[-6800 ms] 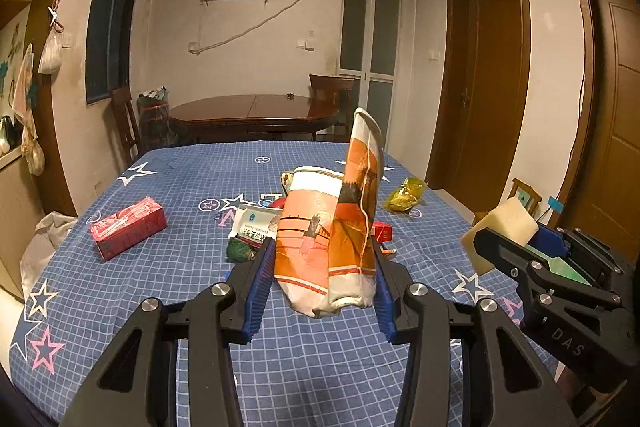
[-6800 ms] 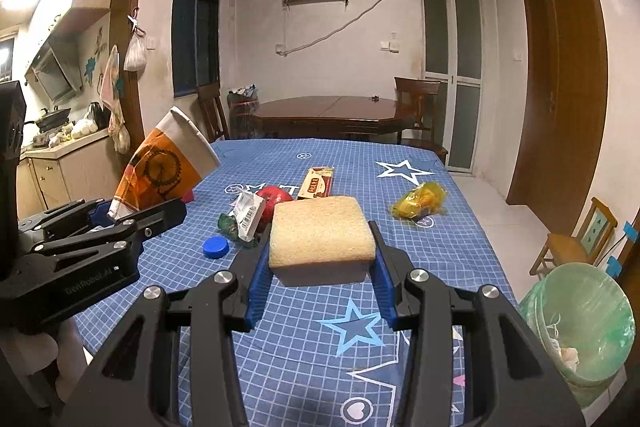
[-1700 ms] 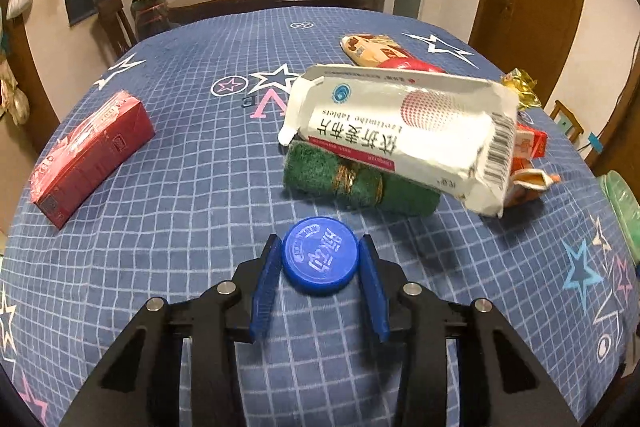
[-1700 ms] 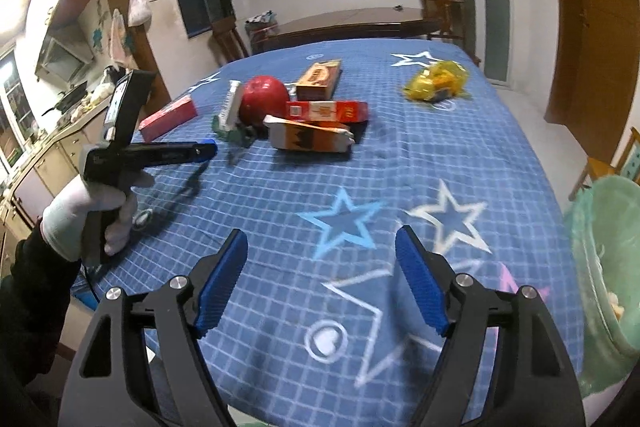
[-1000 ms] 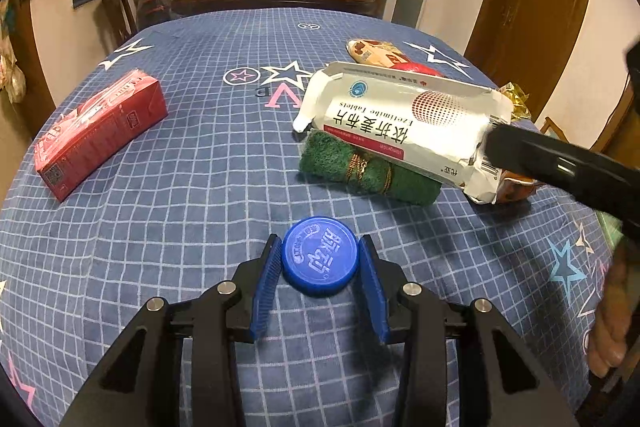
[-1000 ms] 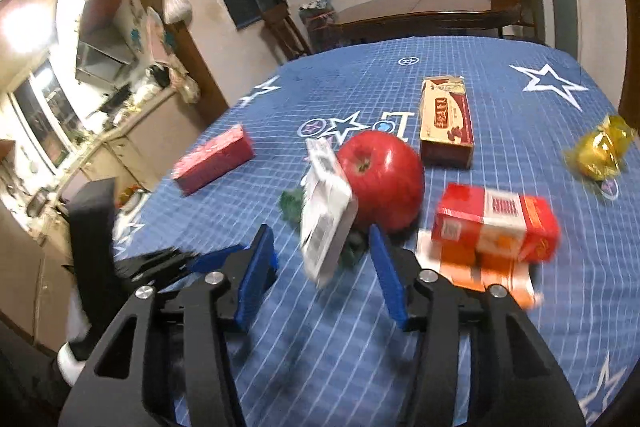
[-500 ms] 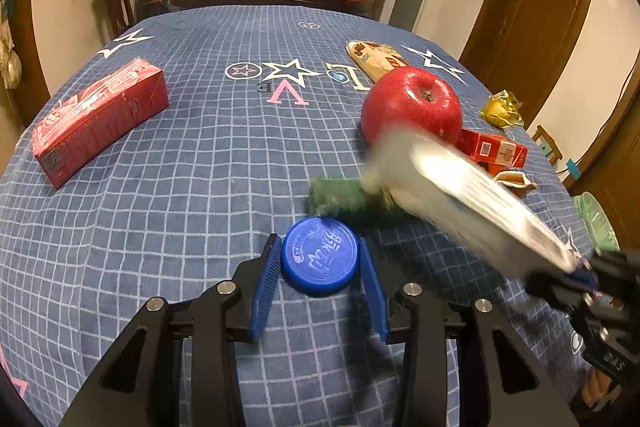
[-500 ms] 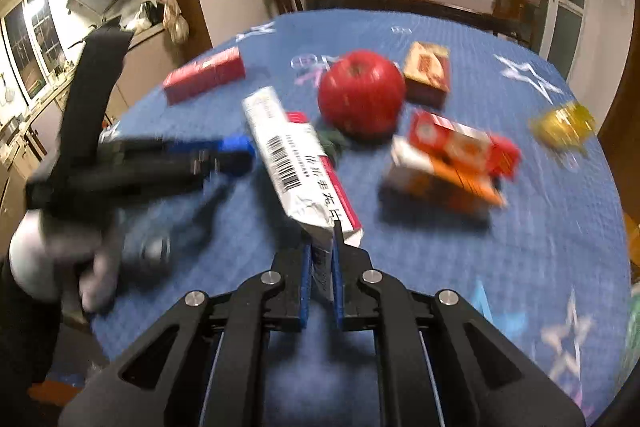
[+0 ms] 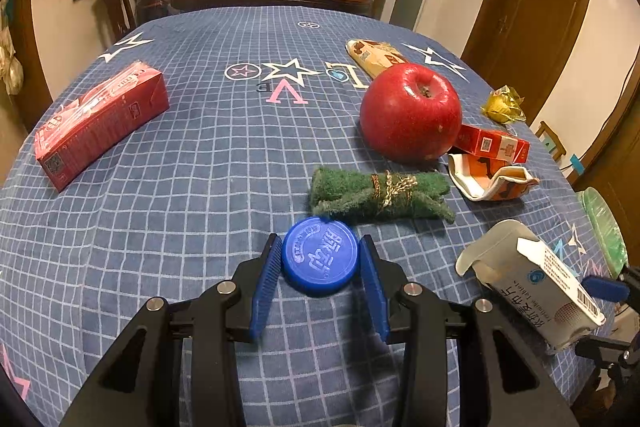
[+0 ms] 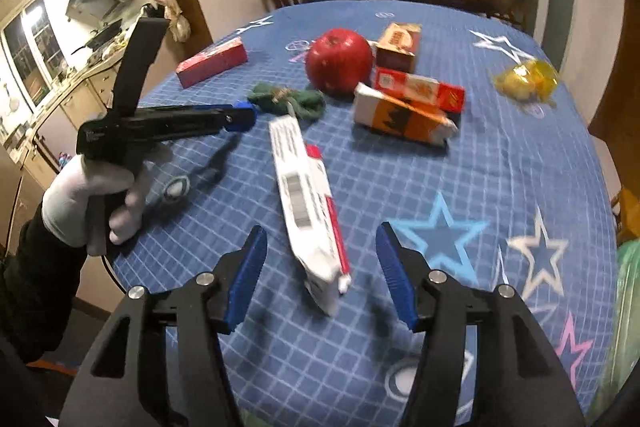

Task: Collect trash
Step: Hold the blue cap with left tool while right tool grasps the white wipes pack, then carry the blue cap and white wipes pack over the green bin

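L gripper (image 9: 320,269) is clamped on the blue bottle cap (image 9: 320,256), one blue pad touching each side of it, low over the blue checked tablecloth (image 9: 200,147). In the R wrist view the same gripper (image 10: 240,115) shows side-on, held by a white-gloved hand (image 10: 94,195), tips near the green scrub pad (image 10: 288,99).

R gripper (image 10: 322,275) has its pads wide apart. The white tablet box (image 10: 308,207) sits between them w/o touching either, blurred, lengthwise, near end by the table edge; can't tell if it rests flat on the cloth. In the L view that box (image 9: 536,287) is at lower right, open end up.

Just past the cap lies the green scrub pad (image 9: 380,193), rolled & tied w/ gold string. Behind it a red apple (image 9: 412,113), w/ a small red carton (image 9: 494,143) touching its R side and a torn orange-white carton (image 9: 490,179) in front of that. A biscuit pack (image 9: 376,55) lies beyond the apple, a yellow wrapper (image 9: 502,103) well off to the R. A long red box (image 9: 100,123) lies well apart on the L. Green-lined bin (image 10: 628,307) shows past the table's R edge.
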`<action>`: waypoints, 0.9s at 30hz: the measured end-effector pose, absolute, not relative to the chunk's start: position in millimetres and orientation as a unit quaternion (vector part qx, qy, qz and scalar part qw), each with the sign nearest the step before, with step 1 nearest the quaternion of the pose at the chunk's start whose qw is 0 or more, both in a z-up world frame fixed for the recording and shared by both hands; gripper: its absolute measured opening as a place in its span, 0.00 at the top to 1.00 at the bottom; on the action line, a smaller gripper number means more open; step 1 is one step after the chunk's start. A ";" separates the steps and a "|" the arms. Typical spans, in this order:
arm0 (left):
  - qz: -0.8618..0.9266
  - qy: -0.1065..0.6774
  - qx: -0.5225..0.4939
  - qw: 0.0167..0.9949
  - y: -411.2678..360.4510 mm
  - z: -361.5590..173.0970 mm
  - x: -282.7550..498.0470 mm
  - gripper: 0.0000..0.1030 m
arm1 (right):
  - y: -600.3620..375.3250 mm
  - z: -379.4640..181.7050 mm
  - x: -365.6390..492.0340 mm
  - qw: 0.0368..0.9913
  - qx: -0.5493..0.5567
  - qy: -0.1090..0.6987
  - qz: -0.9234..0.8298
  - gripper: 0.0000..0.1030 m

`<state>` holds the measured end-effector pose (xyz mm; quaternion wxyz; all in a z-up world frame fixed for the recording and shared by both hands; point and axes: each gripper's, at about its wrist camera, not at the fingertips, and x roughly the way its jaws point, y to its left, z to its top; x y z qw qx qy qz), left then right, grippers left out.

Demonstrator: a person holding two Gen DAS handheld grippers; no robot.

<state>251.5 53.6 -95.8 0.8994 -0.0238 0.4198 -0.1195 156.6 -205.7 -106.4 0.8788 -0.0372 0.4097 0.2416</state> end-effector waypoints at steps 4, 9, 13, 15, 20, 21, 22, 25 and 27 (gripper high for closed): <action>-0.116 0.419 -0.017 0.900 52.1 -95.9 251.3 0.59 | -186.2 -115.8 180.3 0.870 -0.060 0.425 0.242 0.47; -0.110 0.417 -0.006 0.902 49.0 -96.3 249.9 0.60 | -170.5 -122.6 188.5 0.866 -0.092 0.432 0.235 0.82; -0.101 0.408 0.009 0.907 44.3 -95.1 245.4 0.60 | -173.8 -126.1 181.8 0.874 -0.089 0.422 0.223 0.85; -0.097 0.401 0.008 0.911 44.9 -92.9 241.0 0.60 | -180.9 -124.9 176.8 0.884 -0.072 0.410 0.212 0.85; -0.090 0.381 0.001 0.920 46.2 -86.7 223.9 0.60 | -194.3 -118.8 163.8 0.903 -0.034 0.379 0.200 0.85; -0.090 0.377 -0.001 0.922 45.7 -85.3 219.4 0.60 | -195.3 -118.5 162.2 0.906 -0.030 0.374 0.197 0.85; -0.090 0.372 -0.003 0.924 45.0 -83.3 214.5 0.60 | -198.1 -116.4 158.7 0.910 -0.024 0.365 0.193 0.85; -0.094 0.355 -0.004 0.930 39.0 -74.8 200.2 0.60 | -201.8 -109.5 152.2 0.921 -0.014 0.345 0.182 0.85; -0.100 0.341 -0.001 0.935 31.8 -66.1 190.2 0.60 | -203.9 -104.1 149.1 0.927 -0.013 0.332 0.176 0.85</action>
